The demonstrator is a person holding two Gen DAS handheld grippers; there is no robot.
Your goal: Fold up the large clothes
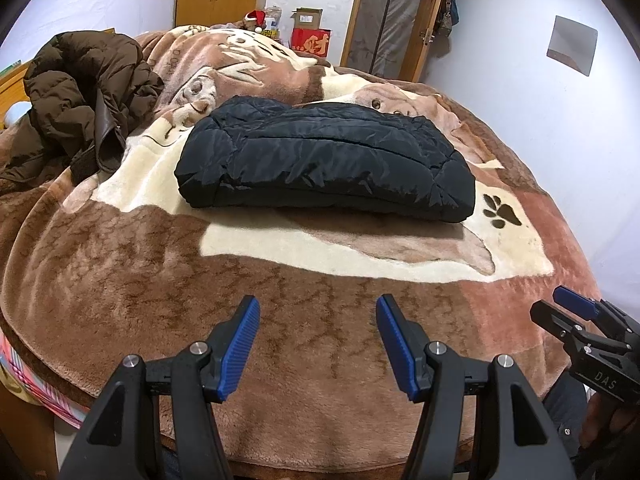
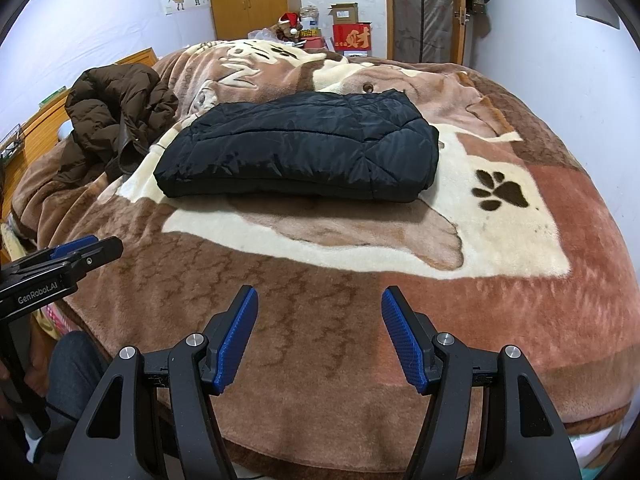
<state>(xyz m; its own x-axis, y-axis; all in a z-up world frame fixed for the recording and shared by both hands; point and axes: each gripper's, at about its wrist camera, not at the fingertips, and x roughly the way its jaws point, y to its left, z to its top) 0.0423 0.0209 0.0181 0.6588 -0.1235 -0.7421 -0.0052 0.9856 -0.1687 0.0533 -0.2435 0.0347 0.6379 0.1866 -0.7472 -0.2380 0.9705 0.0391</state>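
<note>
black padded jacket [image 1: 324, 160]: folded into a flat bundle, lying mid-bed on the brown and cream blanket [image 1: 280, 320]. brown jacket [image 1: 84, 96]: crumpled heap at the blanket's left side, apart from the black one. left tool [image 1: 318, 344]: fingers apart, nothing between, over the near blanket. right tool [image 2: 320, 340]: fingers apart, nothing between, likewise.

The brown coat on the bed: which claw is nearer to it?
Left. The left claw sits on the brown coat's side of the bed; the right claw is farther over, both open and well short of it.
</note>
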